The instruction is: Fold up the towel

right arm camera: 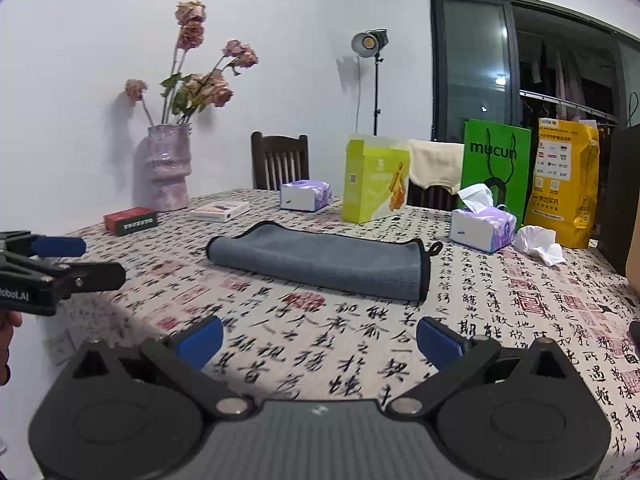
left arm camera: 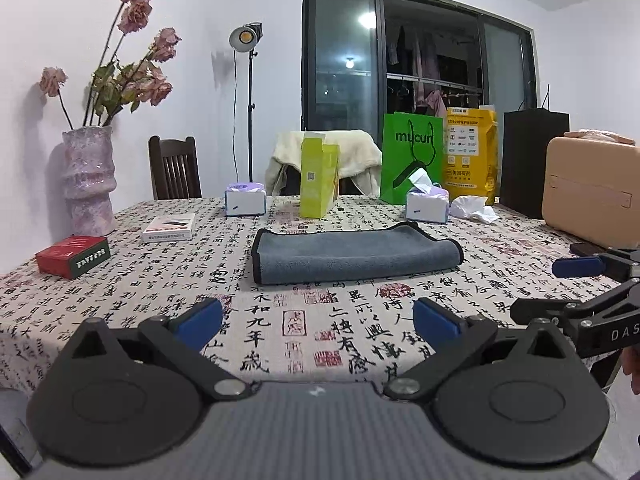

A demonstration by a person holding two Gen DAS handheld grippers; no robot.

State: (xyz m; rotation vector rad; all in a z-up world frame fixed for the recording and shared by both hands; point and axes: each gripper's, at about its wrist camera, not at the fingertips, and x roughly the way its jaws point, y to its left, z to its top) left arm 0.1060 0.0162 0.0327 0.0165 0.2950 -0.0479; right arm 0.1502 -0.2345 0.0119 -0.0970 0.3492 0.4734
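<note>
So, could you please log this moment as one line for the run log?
task: fold towel | towel: folded once, flat on table | left gripper: open, short of towel | right gripper: open, short of towel

Home dining room: tablecloth-covered table [left arm camera: 160,280], flower vase [left arm camera: 89,176].

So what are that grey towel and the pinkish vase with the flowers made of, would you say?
The grey towel looks like microfibre or a similar plush cloth: a matte, fuzzy nap, soft rounded fold, and a stitched black edge binding. The vase seems to be glazed ceramic: rigid ridged shape, mottled pink-white surface with a slight sheen. It could be painted resin instead; the look leaves that open.
</note>
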